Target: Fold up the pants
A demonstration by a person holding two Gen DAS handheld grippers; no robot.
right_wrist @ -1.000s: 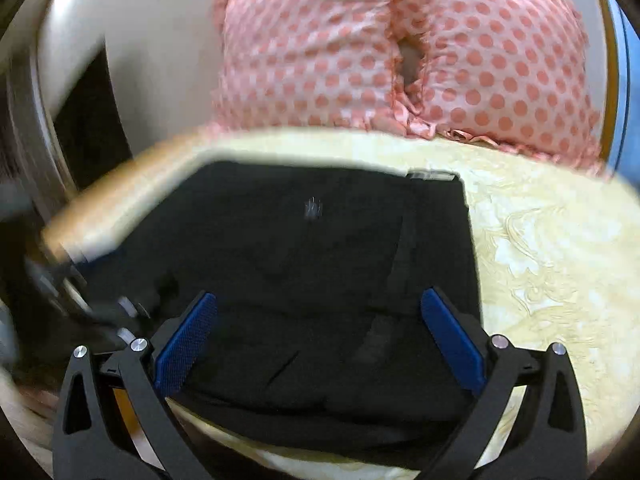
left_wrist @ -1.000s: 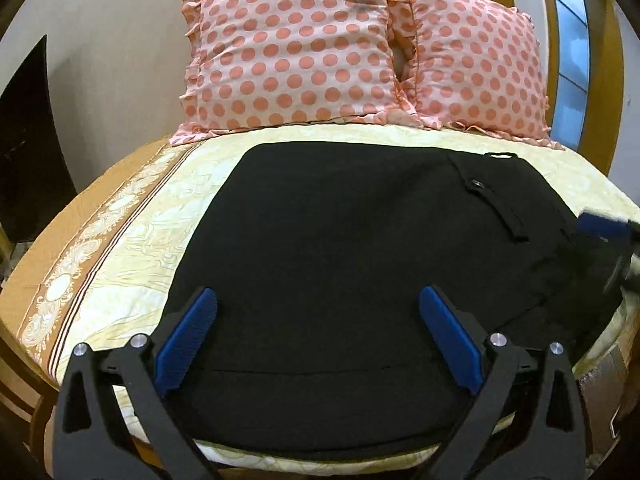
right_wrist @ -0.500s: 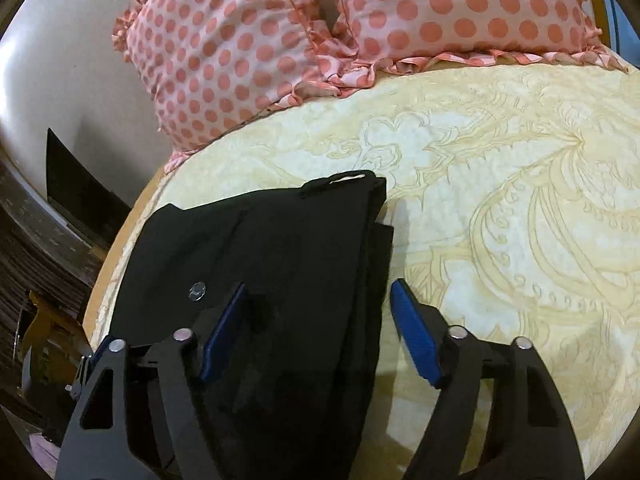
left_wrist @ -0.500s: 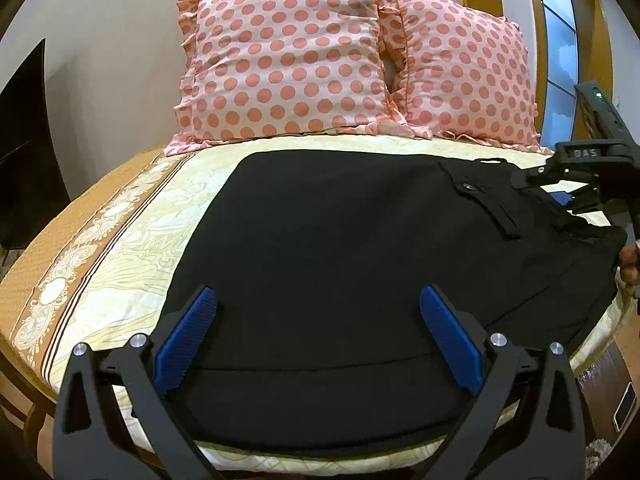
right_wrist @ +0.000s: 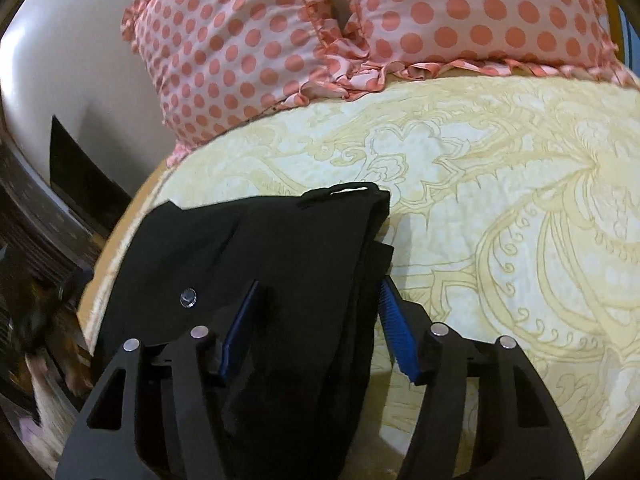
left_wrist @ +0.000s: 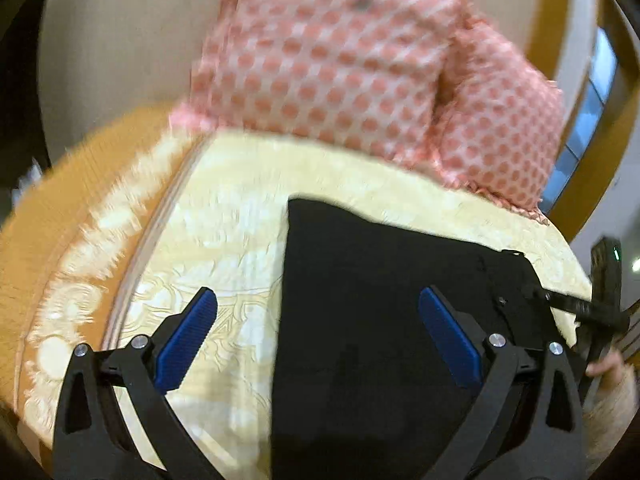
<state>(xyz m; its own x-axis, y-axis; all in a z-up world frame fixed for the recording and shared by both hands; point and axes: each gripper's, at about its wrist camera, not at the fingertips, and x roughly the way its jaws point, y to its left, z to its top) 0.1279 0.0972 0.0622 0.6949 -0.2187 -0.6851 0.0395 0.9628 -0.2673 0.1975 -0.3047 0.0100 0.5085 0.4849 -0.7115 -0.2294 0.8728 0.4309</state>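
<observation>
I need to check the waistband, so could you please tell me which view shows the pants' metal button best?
The right wrist view: the button shows sharp and shiny on the black pants. The left wrist view is motion-blurred, leaving only a faint speck.

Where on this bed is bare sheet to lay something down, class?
Bare cream patterned bedsheet runs right of the black folded pants, up to the pink polka-dot pillows. A narrower strip lies left of them. The right gripper crowds their folded edge.
</observation>
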